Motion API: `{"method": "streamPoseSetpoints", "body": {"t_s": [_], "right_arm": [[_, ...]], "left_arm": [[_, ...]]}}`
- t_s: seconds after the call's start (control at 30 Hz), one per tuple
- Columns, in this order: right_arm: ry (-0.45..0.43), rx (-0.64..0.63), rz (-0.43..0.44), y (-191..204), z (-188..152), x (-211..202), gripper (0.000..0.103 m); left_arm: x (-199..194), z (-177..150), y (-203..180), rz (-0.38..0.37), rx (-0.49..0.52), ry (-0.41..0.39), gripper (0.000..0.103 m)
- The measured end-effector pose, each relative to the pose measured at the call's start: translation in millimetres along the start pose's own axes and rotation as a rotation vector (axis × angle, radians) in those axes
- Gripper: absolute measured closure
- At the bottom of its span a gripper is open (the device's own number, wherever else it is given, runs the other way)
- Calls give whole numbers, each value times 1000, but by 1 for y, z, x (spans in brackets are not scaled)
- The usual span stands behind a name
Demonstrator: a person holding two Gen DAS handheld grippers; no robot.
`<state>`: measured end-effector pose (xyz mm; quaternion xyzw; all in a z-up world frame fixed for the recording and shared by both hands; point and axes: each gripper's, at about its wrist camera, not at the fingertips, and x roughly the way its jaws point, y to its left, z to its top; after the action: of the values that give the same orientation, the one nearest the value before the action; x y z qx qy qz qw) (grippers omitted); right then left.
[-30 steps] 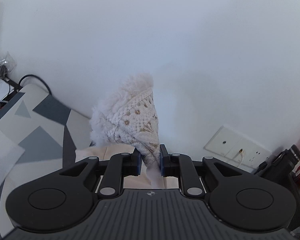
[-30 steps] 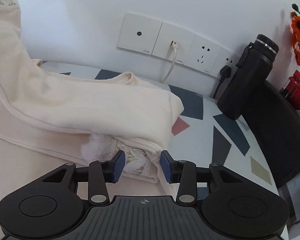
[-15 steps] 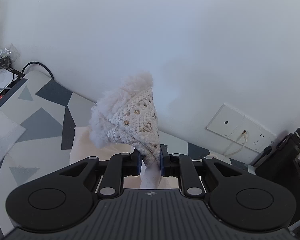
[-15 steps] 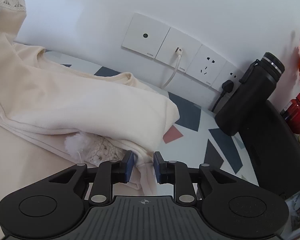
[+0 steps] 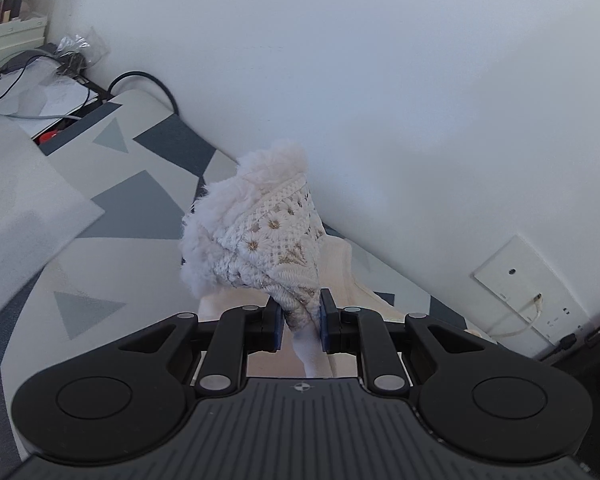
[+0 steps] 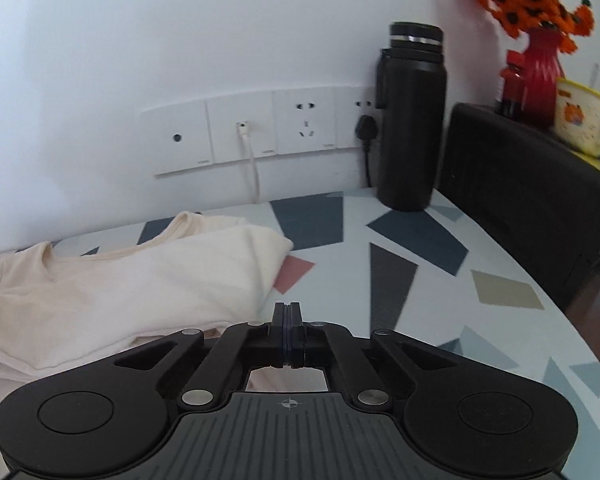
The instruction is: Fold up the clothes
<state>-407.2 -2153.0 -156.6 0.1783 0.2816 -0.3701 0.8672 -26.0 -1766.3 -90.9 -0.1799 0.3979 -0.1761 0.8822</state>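
The cream top (image 6: 148, 276) lay across the table (image 6: 440, 280) with its long side running left to right, and its fuzzy lace cuff (image 5: 268, 240) stuck up toward the white wall (image 5: 380, 80). The left gripper (image 5: 300, 322) pinched that cuff tight. The right gripper (image 6: 287, 334) was squeezed fully closed on nothing, just beside the top, near a black bottle (image 6: 412, 120).

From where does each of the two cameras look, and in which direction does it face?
Left wrist: behind the left gripper, facing the wall; its jaws pinch the knitted cuff.
Right wrist: behind the right gripper, jaws shut on nothing, facing the black bottle.
Both show the cream garment, the patterned table and the wall sockets.
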Motion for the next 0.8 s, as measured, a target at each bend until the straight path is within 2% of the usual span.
{"method": "streamPoseSetpoints", "body": {"t_s": [0.1,0.17,0.2,0.23,0.3,0.4,0.43,0.47,0.5,0.53,0.67,0.73,0.8], "right_arm": [[22,9,103,-3,-2,-1,102],[13,15,171,3,-2,-7,96],[8,19,205,6,-2,-10,85],[23,73,241,5,-1,-8,70],[66,219,314,0,1,0,63],[133,396,342,-9,0,19,60],[150,408,332,-9,-1,25,65],[165,405,316,-8,-2,30,70],[189,385,300,-6,-4,35,86],[216,358,283,-3,-6,40,91],[220,277,264,8,-8,36,88],[182,183,235,20,-4,25,76],[101,91,235,35,3,10,66]], "left_arm": [[2,4,4,16,-8,-15,86],[0,5,1,14,19,-42,86],[-2,6,-1,15,36,-57,86],[-3,6,-3,18,56,-75,86],[-6,7,-6,26,97,-110,86],[-5,6,-6,42,158,-149,86],[-3,4,-4,52,173,-154,86],[0,2,-1,61,184,-152,86],[4,0,3,73,189,-143,86],[10,-1,8,88,181,-122,86],[27,-8,30,131,125,-46,85],[29,-12,36,129,128,-38,85],[29,-14,37,125,141,-45,84]]}}
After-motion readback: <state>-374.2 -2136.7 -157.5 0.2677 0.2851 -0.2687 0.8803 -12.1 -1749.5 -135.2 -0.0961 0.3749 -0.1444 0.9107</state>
